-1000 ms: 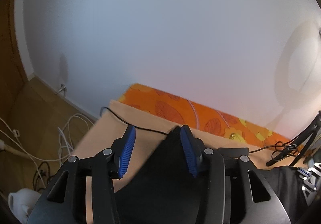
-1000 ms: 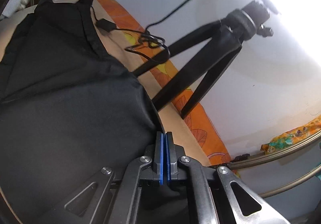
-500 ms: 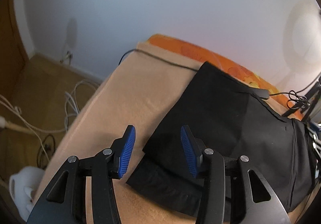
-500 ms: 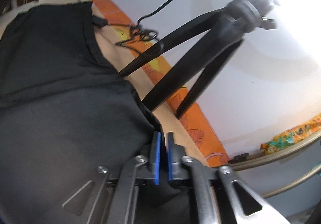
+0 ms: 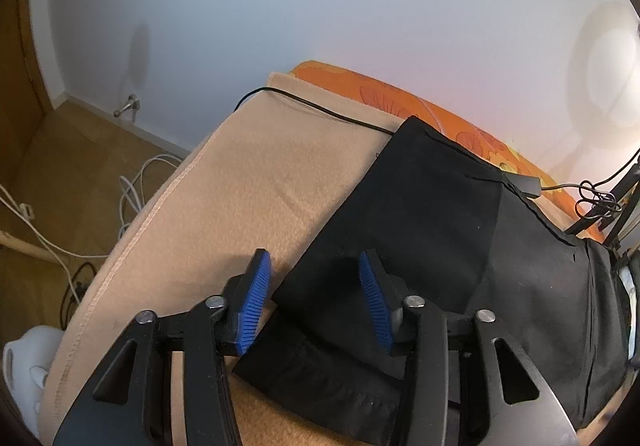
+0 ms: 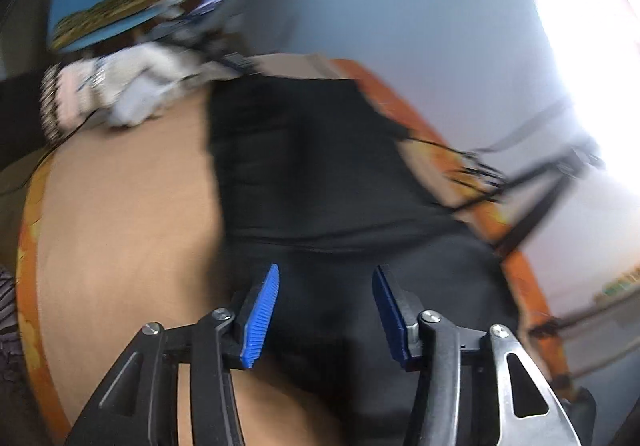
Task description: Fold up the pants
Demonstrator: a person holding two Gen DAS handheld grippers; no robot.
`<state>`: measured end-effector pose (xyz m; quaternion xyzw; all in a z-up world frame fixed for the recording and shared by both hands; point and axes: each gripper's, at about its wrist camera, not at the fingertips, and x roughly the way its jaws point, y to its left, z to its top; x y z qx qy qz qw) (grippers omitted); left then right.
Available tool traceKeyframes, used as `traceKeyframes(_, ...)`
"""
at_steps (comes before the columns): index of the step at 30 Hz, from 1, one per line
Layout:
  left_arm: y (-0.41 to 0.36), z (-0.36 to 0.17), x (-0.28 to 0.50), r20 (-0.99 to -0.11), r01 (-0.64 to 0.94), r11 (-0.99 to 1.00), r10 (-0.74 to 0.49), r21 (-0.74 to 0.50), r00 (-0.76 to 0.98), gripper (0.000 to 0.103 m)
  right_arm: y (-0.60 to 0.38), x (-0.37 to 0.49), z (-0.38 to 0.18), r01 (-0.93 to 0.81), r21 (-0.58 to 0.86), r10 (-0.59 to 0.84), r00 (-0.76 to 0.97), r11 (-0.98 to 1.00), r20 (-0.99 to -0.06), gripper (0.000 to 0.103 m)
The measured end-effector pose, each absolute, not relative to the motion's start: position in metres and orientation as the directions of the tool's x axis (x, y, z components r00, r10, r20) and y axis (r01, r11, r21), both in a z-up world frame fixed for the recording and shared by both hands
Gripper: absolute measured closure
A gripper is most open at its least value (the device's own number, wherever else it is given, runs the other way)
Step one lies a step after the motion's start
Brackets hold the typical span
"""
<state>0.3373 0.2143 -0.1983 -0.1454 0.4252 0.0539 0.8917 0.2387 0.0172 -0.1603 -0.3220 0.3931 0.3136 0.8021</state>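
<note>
A tan blanket [image 5: 248, 182] is covering the bed, and the black pants [image 5: 432, 230] are lying across it, one layer folded over another. They look soft and light, likely to sag unless taken by a corner or hem. The left gripper [image 5: 316, 302] and the right gripper [image 6: 324, 310] are both hovering above them, fingers spread, holding nothing.

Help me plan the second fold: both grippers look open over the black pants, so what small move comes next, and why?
Probably lower the left gripper and close it on the near folded edge of the pants. Both it and the right gripper are open and hold nothing, and the pants lie folded once on the beige blanket.
</note>
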Motion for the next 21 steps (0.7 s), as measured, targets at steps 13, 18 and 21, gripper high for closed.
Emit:
traceKeyframes(13,0.241,-0.188,0.326,-0.738,-0.236,0.922,-0.075,-0.308,0.67,0.098,0.028,0.267,-0.195,-0.749,-0.272,0.176,0.458,0.604,-0.871,0.092)
traceKeyframes(18,0.245,-0.188,0.324,-0.74,-0.212,0.909,-0.139,-0.359,0.658,0.089,0.026,0.277,-0.194,-0.754,-0.238,0.195,0.436,0.612,-0.878,0.092)
traceKeyframes(21,0.241,-0.193,0.325,-0.759,-0.217,0.917,-0.126,-0.334,0.639,0.052,0.028,0.277,-0.196,-0.76,-0.243,0.19,0.432,0.603,-0.882,0.092)
